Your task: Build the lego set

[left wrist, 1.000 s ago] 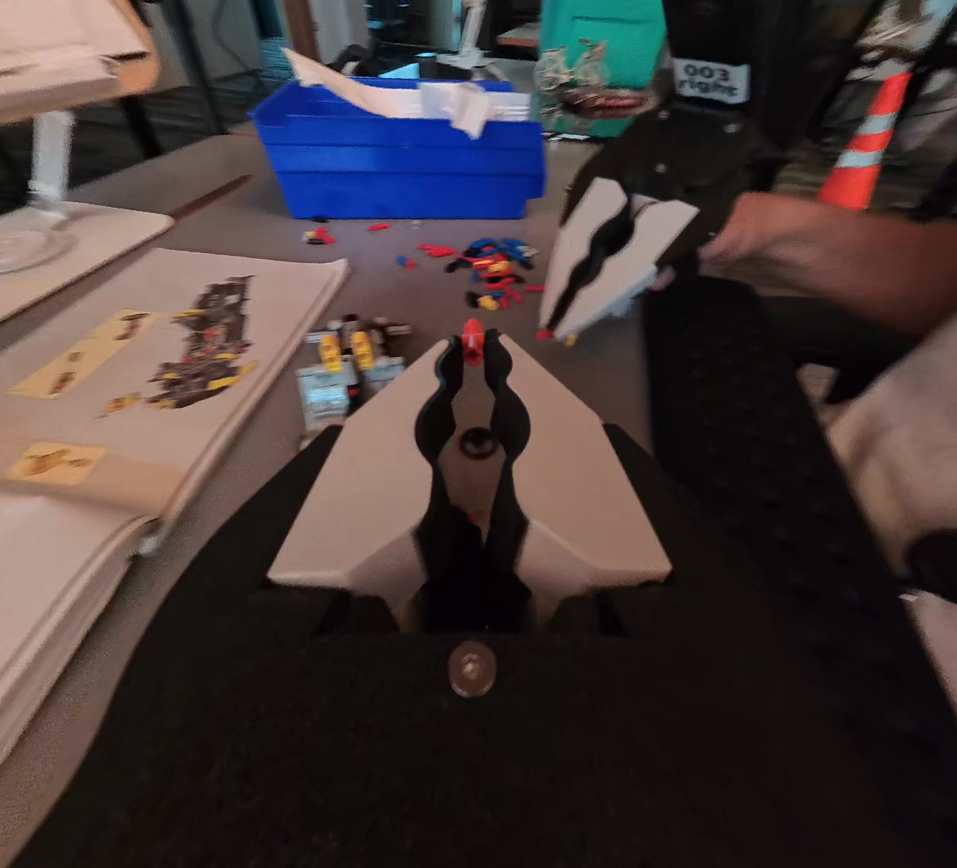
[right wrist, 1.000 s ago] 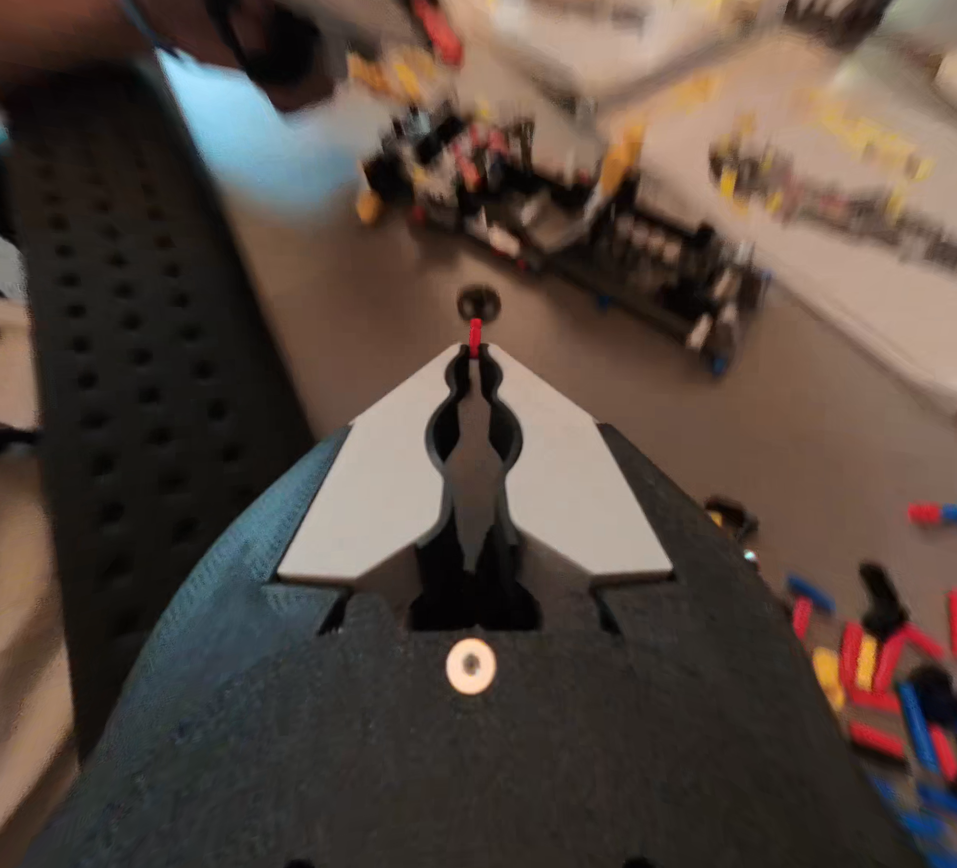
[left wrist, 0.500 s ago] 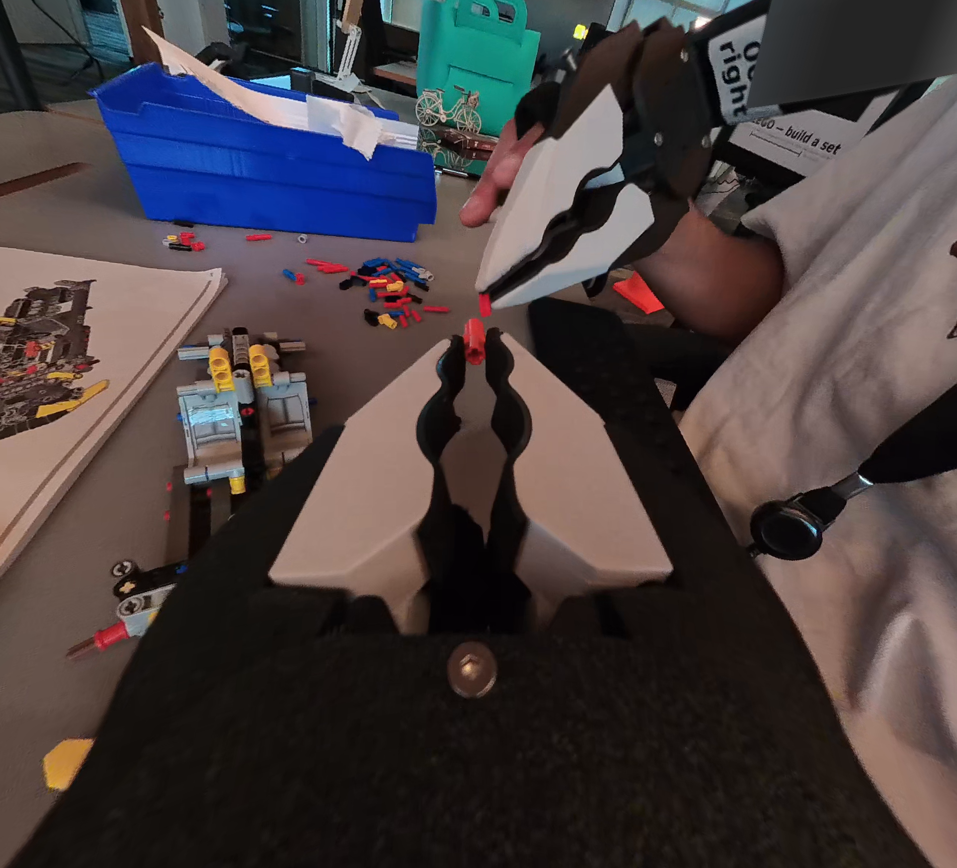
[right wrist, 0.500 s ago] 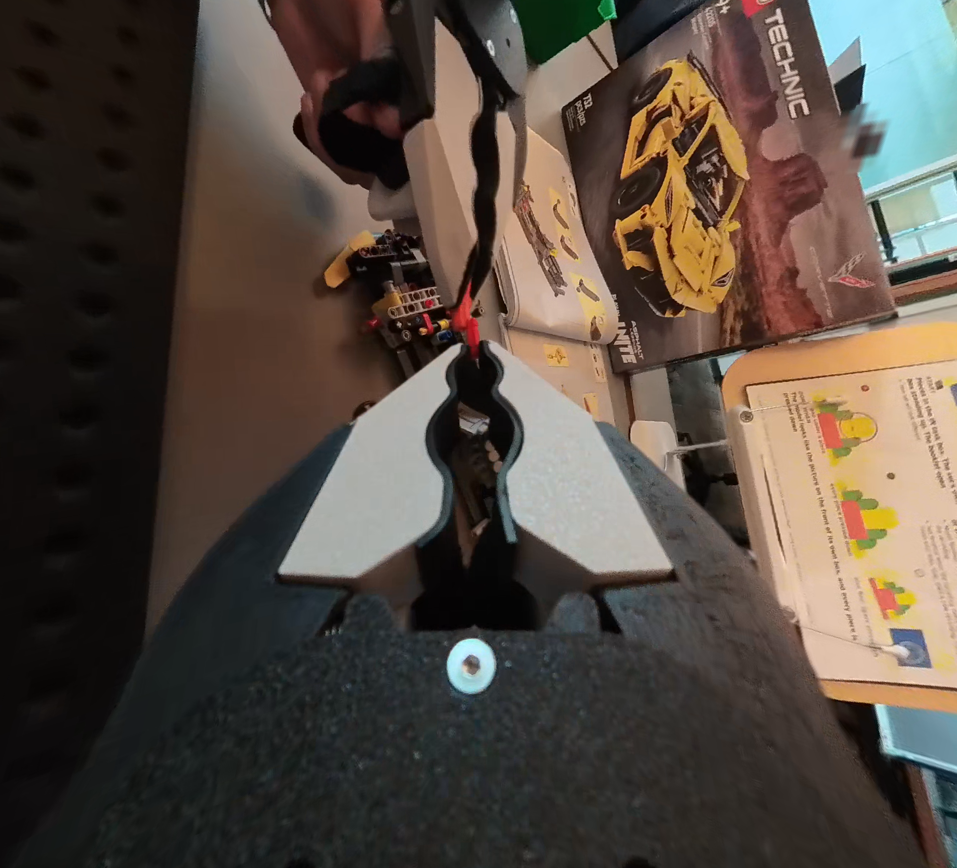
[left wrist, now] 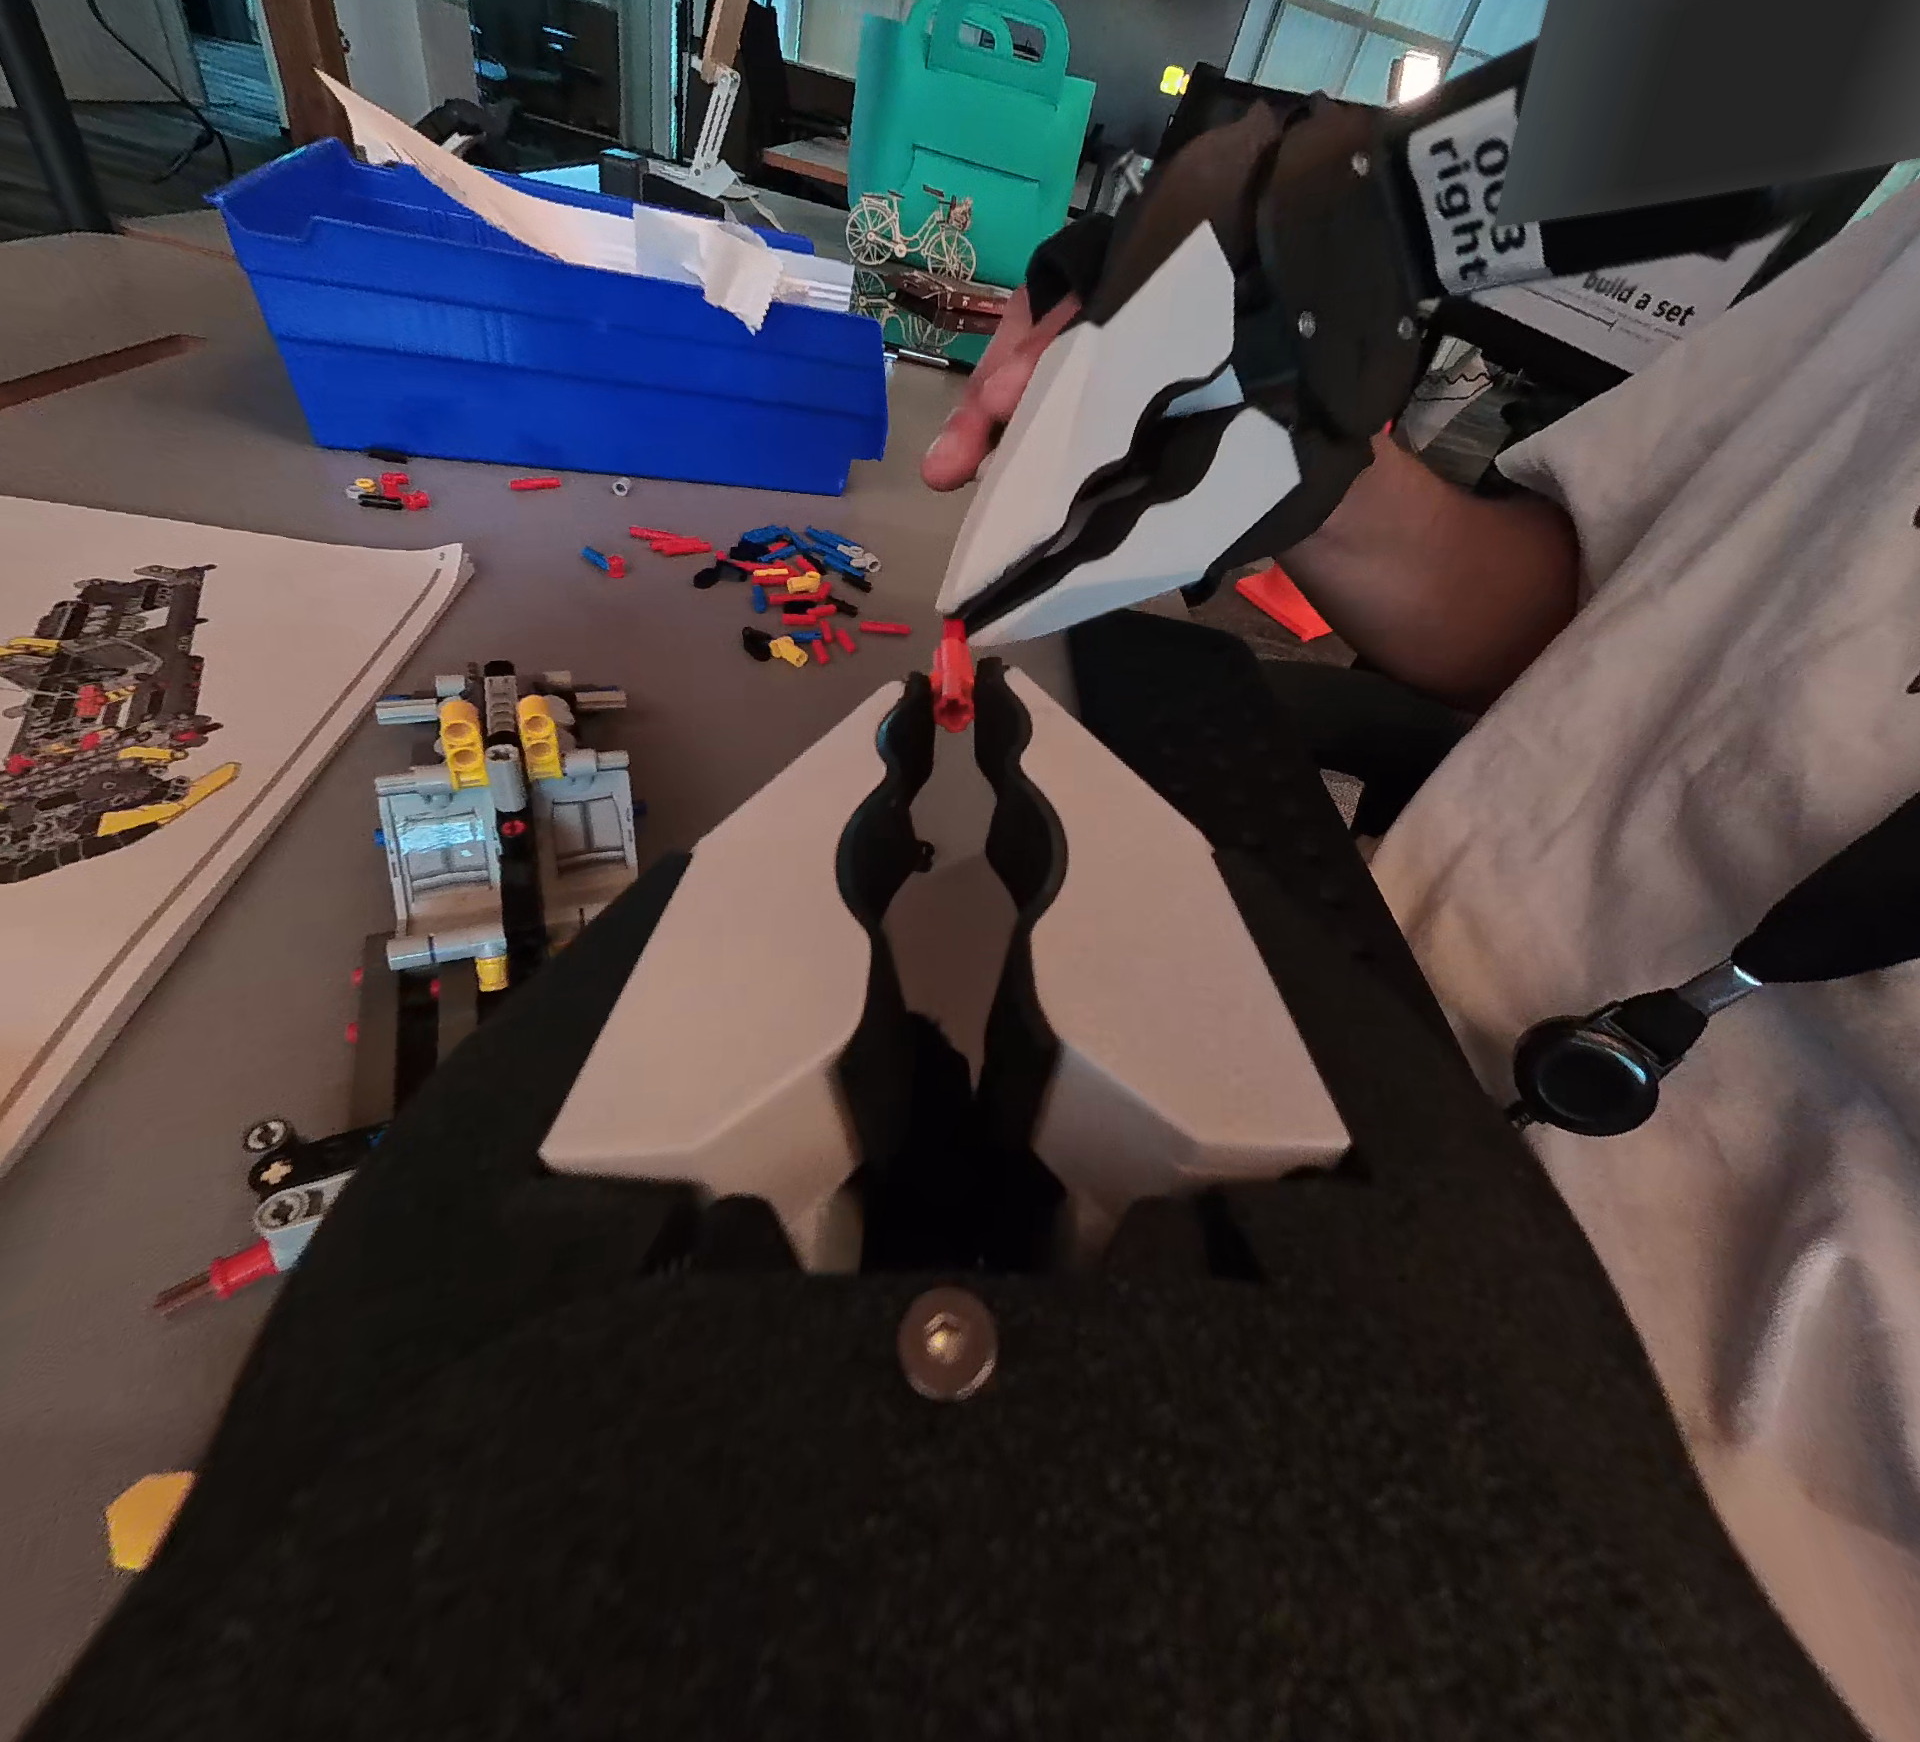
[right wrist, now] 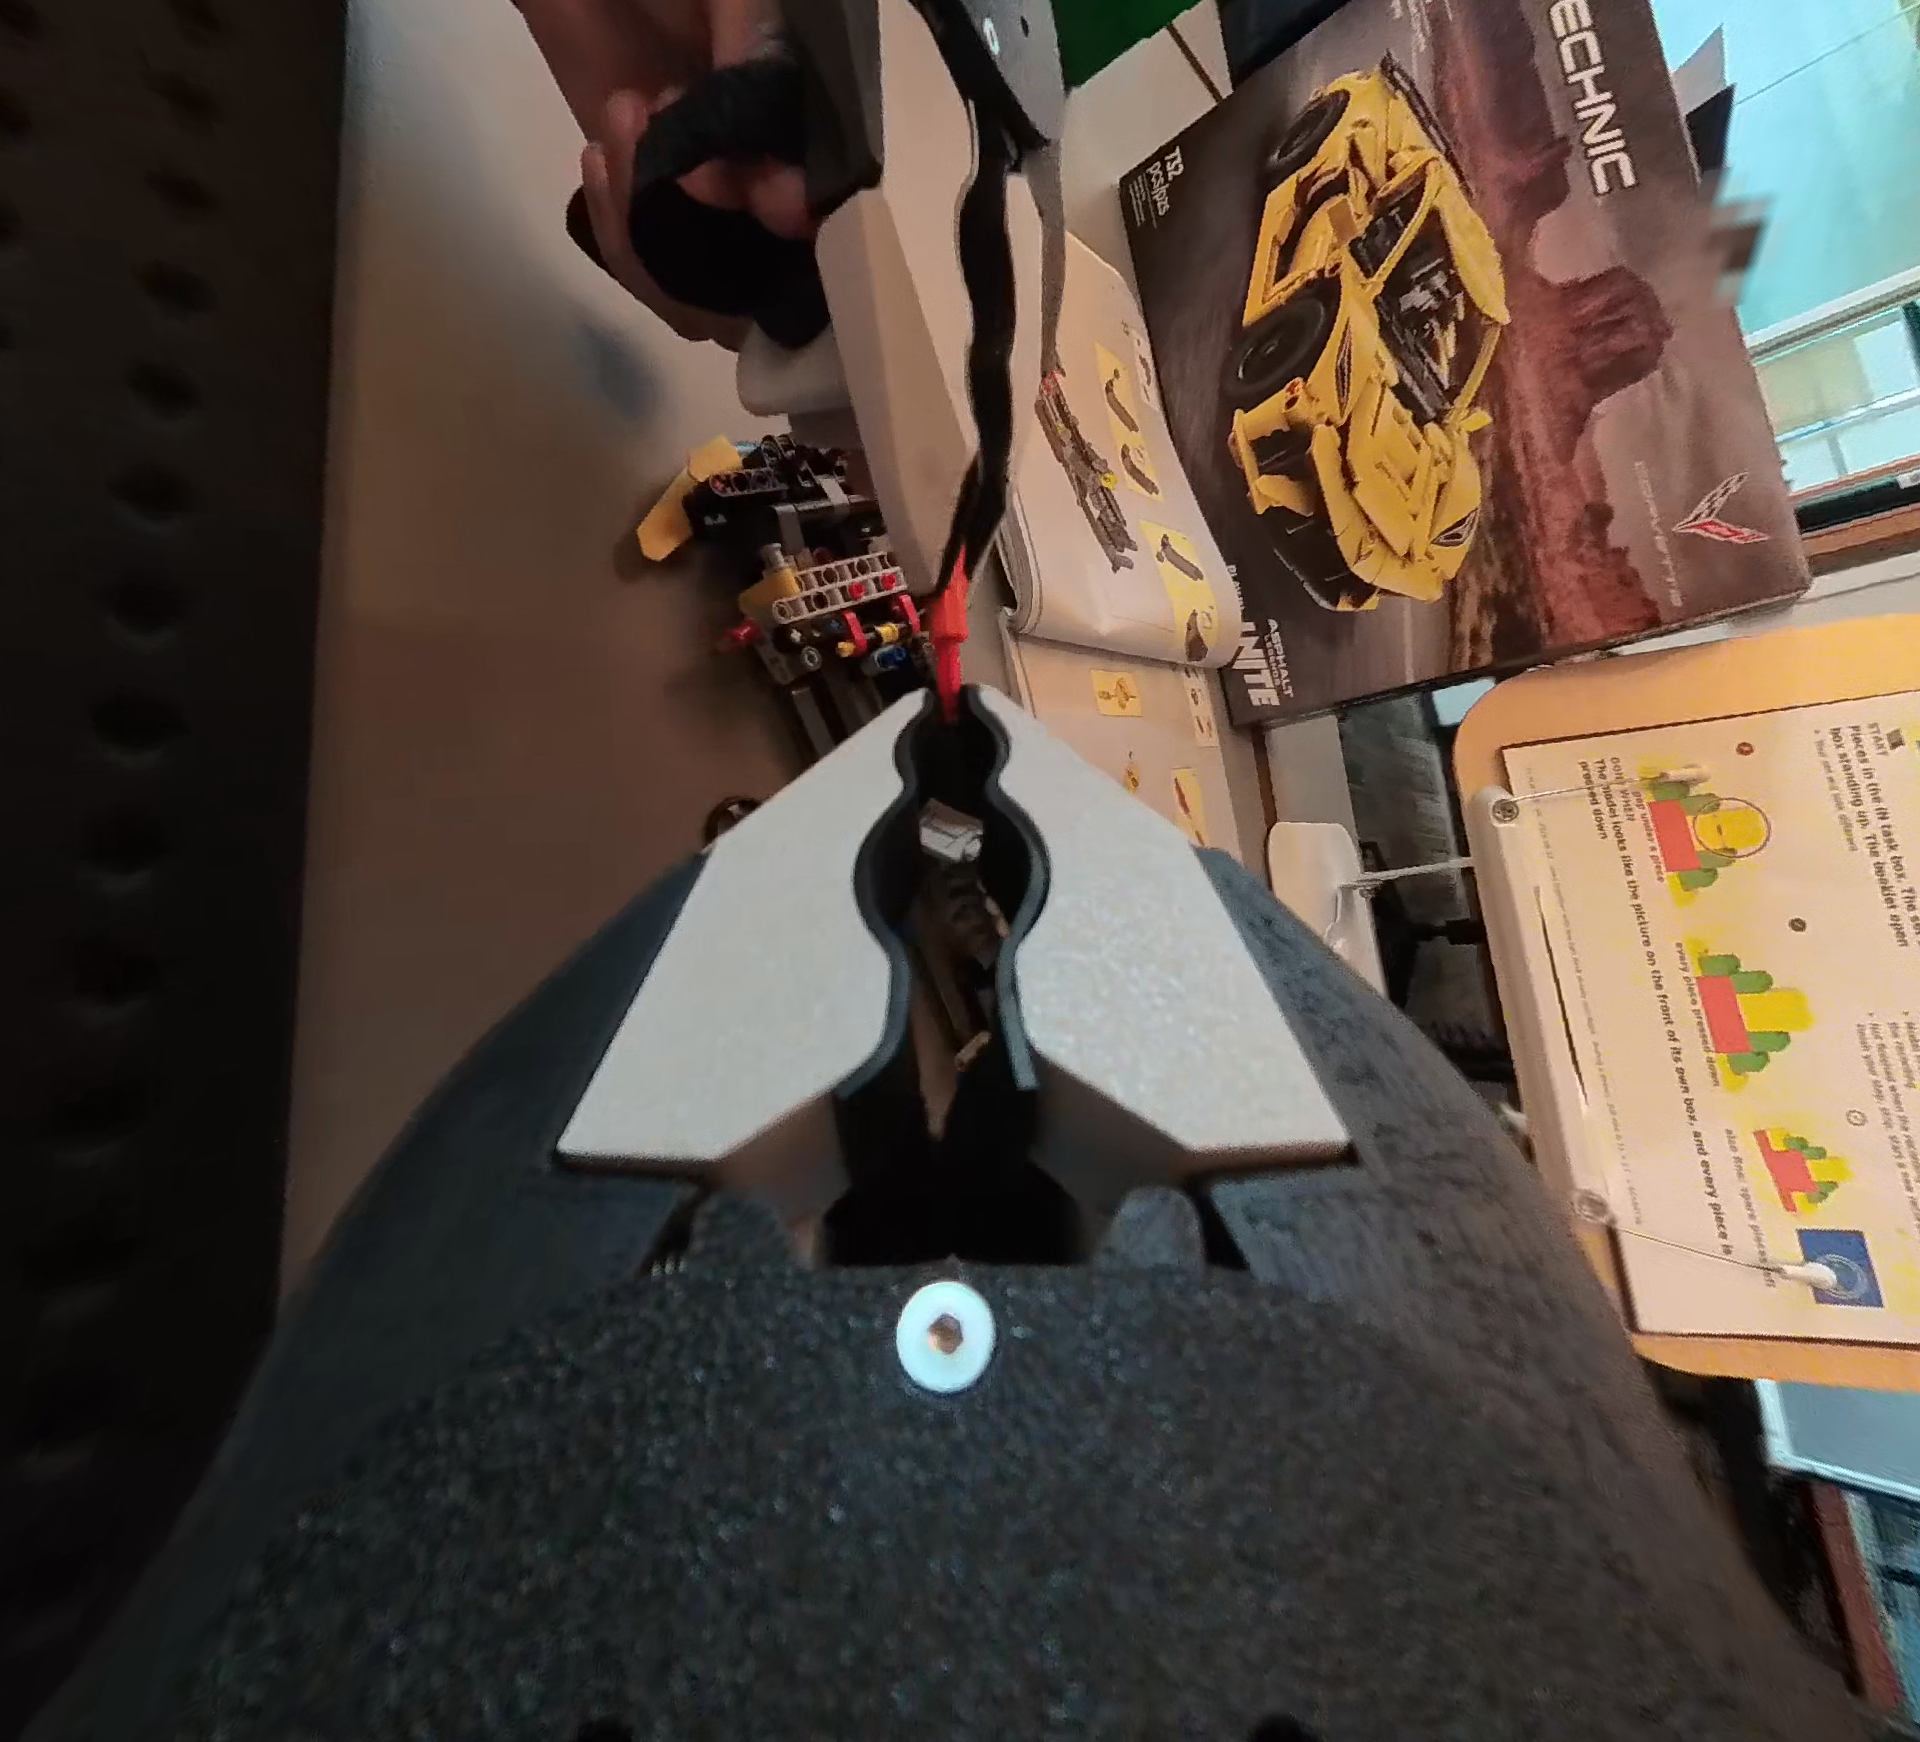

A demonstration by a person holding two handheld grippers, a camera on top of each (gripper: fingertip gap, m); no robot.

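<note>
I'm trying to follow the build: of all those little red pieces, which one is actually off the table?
The red connector pinched at the left tool's tip, with the right tool's red pin meeting it. The other red pins lie loose on the table by the blue bin.

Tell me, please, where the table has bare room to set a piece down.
Bare table lies between the booklet, the half-built model and the loose-piece scatter. It is crowded at that scatter before the blue bin.

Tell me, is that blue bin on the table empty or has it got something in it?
Not empty: white crumpled paper sticks up out of the blue bin and hangs over its rim. Whether anything lies beneath the paper cannot be told.
</note>
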